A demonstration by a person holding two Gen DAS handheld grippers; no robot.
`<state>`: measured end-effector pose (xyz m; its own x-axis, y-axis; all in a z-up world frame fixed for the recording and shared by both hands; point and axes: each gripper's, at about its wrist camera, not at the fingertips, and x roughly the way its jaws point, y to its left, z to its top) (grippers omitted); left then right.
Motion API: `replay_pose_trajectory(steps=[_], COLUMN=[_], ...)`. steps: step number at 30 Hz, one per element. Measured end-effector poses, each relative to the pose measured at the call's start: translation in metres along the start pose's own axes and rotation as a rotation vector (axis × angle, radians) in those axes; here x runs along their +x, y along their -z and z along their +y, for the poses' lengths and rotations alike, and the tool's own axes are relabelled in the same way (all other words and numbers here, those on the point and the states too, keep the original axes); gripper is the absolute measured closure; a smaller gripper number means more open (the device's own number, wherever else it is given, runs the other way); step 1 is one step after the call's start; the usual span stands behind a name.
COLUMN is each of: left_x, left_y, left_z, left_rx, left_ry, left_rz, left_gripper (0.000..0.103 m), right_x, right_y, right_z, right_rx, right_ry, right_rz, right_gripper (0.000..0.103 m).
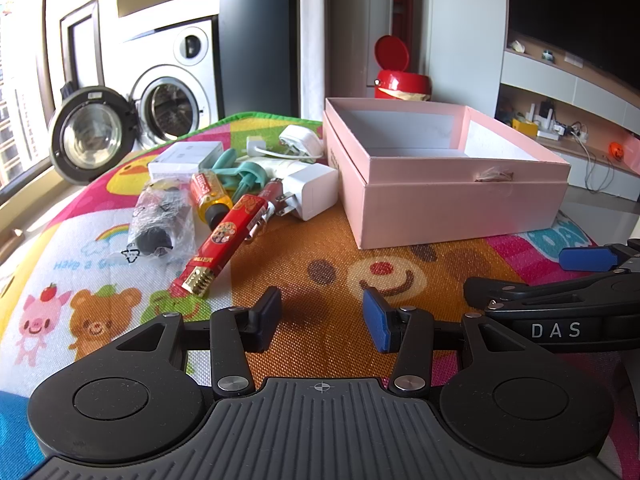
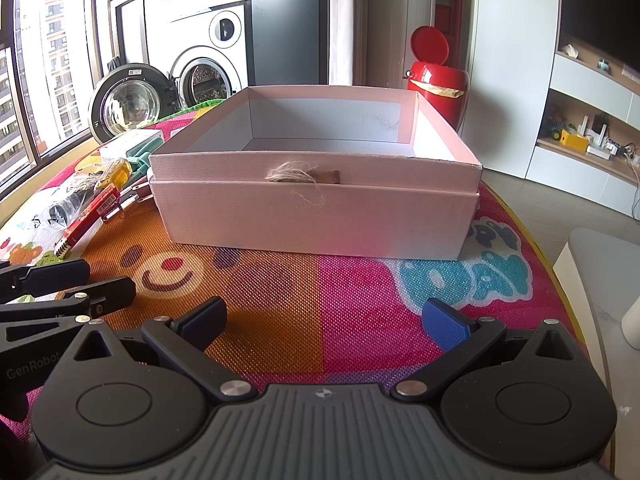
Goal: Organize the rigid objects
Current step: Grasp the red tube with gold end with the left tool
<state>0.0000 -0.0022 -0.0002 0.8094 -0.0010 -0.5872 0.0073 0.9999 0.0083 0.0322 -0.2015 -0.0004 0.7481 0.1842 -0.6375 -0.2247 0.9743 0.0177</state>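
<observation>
Nothing picked up, so this looked like the start: left gripper [image 1: 322,312] and right gripper [image 2: 324,320] hovered with fingers apart and empty, small items [image 1: 240,188] piled left of the empty pink box [image 1: 460,196] on the desk, next probably grabbing the red tube [image 1: 224,236].

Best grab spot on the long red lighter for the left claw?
Take the red lighter mid-body, across its narrow width, from above. It lies flat on the mat, its near gold end free; its far end is crowded by the white charger.
</observation>
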Motion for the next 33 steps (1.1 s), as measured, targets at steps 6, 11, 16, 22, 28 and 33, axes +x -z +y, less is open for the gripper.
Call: replay_pose_trajectory(steps=[6, 11, 16, 22, 28, 33], left_x=[-0.001, -0.011, -0.013, 0.029, 0.049, 0.036], left_y=[0.000, -0.007, -0.037, -0.054, -0.053, -0.042], left_z=[0.002, 0.017, 0.048, 0.070, 0.081, 0.085], left_rx=[-0.006, -0.009, 0.034, 0.093, 0.086, 0.103], left_ry=[0.005, 0.110, 0.077, 0.128, 0.141, 0.164], left_rz=[-0.001, -0.030, -0.099, 0.052, 0.103, 0.119], left_gripper=[0.053, 0.058, 0.058, 0.058, 0.064, 0.076], right_x=[-0.001, 0.000, 0.002, 0.002, 0.000, 0.000], right_y=[0.000, -0.010, -0.011, -0.010, -0.010, -0.010], right_z=[-0.001, -0.007, -0.006, -0.008, -0.011, -0.011], right_rx=[0.003, -0.043, -0.063, -0.076, -0.093, -0.105], right_ry=[-0.008, -0.063, -0.068, -0.090, -0.106, -0.114], right_rz=[0.004, 0.077, 0.102, 0.102, 0.108, 0.100], right_gripper=[0.000, 0.000, 0.000, 0.000, 0.000, 0.000])
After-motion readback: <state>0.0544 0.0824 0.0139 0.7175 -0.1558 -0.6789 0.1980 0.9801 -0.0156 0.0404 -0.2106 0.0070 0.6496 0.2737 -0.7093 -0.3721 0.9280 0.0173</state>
